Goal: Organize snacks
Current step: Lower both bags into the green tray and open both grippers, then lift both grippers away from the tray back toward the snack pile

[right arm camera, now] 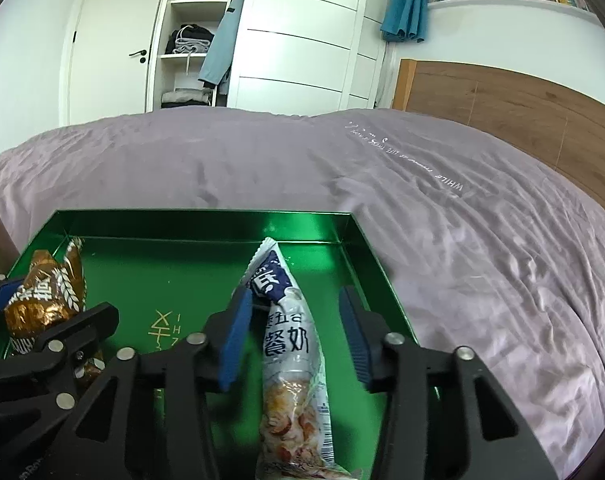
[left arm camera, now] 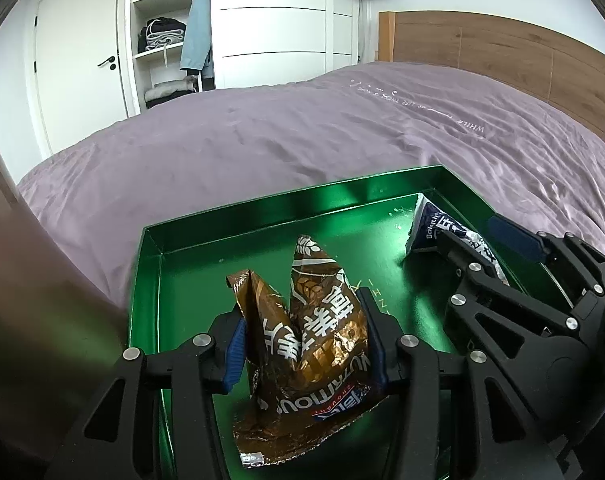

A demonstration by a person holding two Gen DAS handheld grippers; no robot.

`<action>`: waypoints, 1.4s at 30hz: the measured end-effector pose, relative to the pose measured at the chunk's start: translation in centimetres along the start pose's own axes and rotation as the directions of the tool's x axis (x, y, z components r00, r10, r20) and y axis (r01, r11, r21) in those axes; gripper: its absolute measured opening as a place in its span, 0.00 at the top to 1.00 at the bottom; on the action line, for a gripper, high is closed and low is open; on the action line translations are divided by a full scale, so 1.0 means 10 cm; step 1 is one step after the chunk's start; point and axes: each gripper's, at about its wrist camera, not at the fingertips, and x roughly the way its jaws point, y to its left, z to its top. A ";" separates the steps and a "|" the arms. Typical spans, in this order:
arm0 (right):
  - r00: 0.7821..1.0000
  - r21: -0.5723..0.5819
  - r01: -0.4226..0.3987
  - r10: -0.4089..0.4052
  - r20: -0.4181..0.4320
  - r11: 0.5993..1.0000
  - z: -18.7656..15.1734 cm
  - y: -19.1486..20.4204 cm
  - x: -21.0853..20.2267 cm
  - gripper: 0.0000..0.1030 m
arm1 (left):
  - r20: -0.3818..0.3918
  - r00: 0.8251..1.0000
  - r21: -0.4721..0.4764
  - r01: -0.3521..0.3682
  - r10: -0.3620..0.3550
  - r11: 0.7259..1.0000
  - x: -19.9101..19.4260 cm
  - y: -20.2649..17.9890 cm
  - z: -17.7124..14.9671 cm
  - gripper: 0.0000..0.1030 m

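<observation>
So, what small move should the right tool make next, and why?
Probably lift the right tool straight away: its jaws stand apart, off the white-and-blue plastic snack packet, which already lies inside the shiny green metal tray.

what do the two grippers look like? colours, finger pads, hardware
Both match. The left gripper and right gripper have black skeletal linkage arms with triangular cut-outs and round silver pivot pins. Each of the fingers carries a blue ribbed pad. No cables or markings are visible, and no sleeve is identifiable.
</observation>
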 end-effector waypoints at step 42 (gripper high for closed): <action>0.989 0.050 0.094 -0.099 0.107 0.994 0.31 -0.21 -0.60 0.00 | 0.082 0.992 0.038 -0.104 0.101 0.994 -0.49 -0.13 0.27 0.45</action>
